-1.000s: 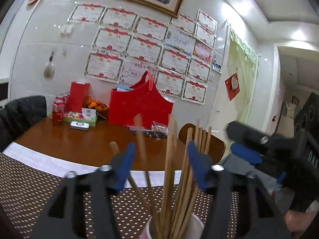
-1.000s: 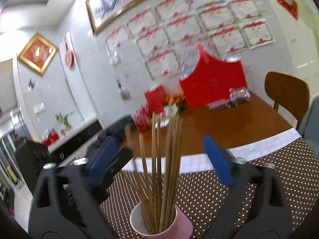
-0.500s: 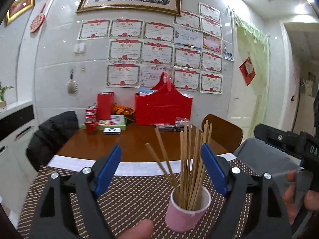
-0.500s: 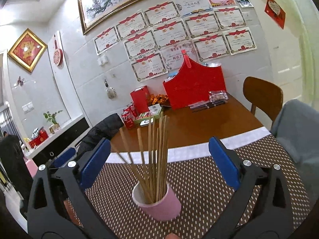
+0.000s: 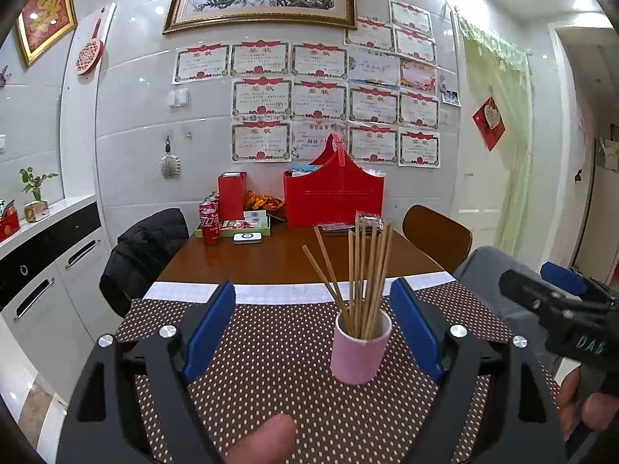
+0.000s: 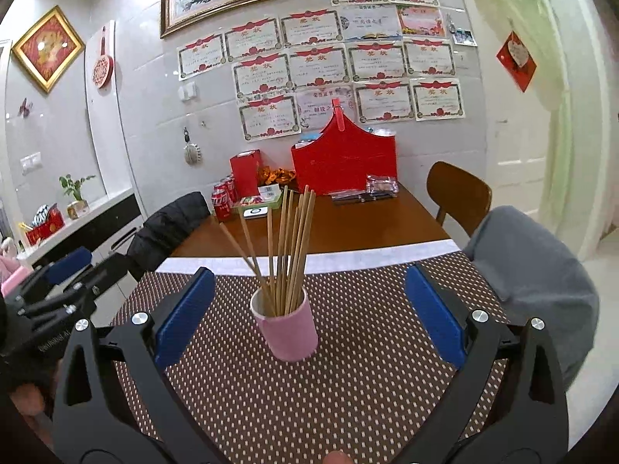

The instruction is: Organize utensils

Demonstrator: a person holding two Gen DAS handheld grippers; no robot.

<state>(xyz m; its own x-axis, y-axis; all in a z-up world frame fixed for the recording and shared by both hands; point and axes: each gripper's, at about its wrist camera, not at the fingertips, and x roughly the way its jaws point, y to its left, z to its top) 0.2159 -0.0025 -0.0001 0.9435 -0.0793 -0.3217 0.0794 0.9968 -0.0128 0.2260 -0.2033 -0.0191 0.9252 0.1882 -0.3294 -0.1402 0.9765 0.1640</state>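
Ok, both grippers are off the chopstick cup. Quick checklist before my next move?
1. Pink cup upright on the dotted mat: ok.
2. Chopsticks all inside the cup: ok, though two lean left.
3. Left gripper open, nothing held: ok.
4. Right gripper open, nothing held: ok.
5. No loose chopsticks on the mat: ok in view; the near edge is hidden, cannot tell.

One pink cup (image 5: 359,348) stands ahead of the grippers, just beyond the blue pads. Chopsticks (image 5: 363,270) in it: about ten, exact count unclear where they overlap. One dotted mat (image 5: 271,348) under the cup. Farther ahead, one red basket (image 5: 333,201), one red box (image 5: 231,195), at least three red cans (image 5: 210,223). Two chairs, one to each side: left one (image 5: 145,247) draped in black, right one (image 5: 437,237) bare wood.
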